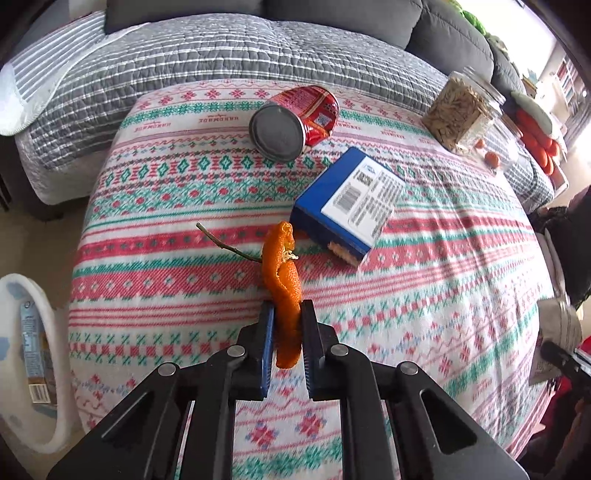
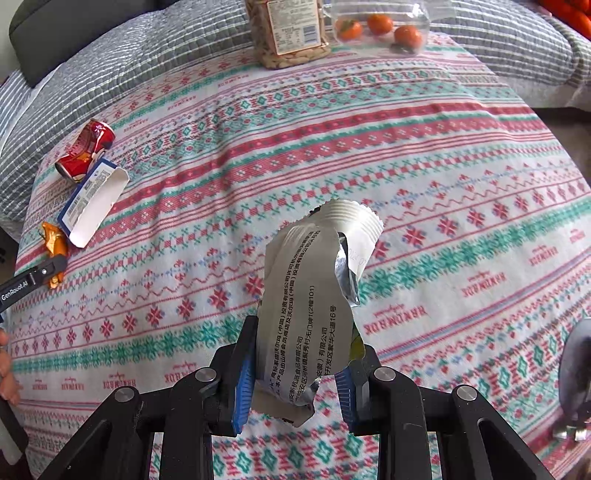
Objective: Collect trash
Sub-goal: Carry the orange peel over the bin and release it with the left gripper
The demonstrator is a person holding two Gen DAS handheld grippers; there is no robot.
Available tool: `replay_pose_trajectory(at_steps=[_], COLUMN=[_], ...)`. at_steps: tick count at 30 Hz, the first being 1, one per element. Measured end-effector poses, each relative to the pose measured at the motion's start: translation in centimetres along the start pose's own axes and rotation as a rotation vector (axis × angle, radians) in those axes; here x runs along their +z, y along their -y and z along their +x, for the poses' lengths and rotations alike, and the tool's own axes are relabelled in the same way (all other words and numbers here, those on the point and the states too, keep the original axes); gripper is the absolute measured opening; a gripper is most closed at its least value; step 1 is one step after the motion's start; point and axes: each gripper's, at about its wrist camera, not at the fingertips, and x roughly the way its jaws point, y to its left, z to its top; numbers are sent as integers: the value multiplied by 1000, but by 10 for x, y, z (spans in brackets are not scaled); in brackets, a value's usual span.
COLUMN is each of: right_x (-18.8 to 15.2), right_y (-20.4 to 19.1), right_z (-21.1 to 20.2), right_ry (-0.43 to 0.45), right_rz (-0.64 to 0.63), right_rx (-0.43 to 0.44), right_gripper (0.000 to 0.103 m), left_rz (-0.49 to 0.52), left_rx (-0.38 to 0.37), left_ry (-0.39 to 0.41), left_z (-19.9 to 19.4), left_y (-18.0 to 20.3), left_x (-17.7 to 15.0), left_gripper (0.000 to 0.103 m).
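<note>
My left gripper (image 1: 287, 308) is shut on an orange peel (image 1: 283, 273), held above the patterned blanket (image 1: 184, 295). Beyond it lie a thin twig (image 1: 225, 245), an open blue box (image 1: 347, 201) and a crushed red can (image 1: 293, 122). My right gripper (image 2: 301, 336) is shut on a torn silver snack wrapper (image 2: 314, 295) with printed text. In the right wrist view the left gripper (image 2: 37, 275) shows at the far left with the peel (image 2: 55, 240), beside the blue box (image 2: 92, 199) and red can (image 2: 86, 149).
A jar of seeds (image 1: 461, 110) and a clear tub of mandarins (image 2: 380, 24) stand at the blanket's far side. A white bin (image 1: 33, 354) holding packaging sits on the floor at left. A grey quilted sofa (image 1: 184, 55) lies behind.
</note>
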Motion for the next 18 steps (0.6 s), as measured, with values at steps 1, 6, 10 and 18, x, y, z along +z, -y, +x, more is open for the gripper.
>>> replay_pose_trajectory(at_steps=[1,6,10,18], right_x=[-1,-1,0,-2], right_y=[0,-9,-24,-62], right_z=[-1,-3,-7,-7], right_ry=[0,7,20,19], right_rz=[1,-8,-24,-65], right_rx=[0,11,29,76], right_gripper=[33,33,33,33], left_rz=[6,23,31,-1], left_rx=[2,4,8,31], left_ry=[-2,-1,17,38], left_z=[-4,-21,-41,-71], left_y=[-2,-12,-26,-67], left_x=[-5,-16,-22,-30], left_gripper=[14,14,14,14])
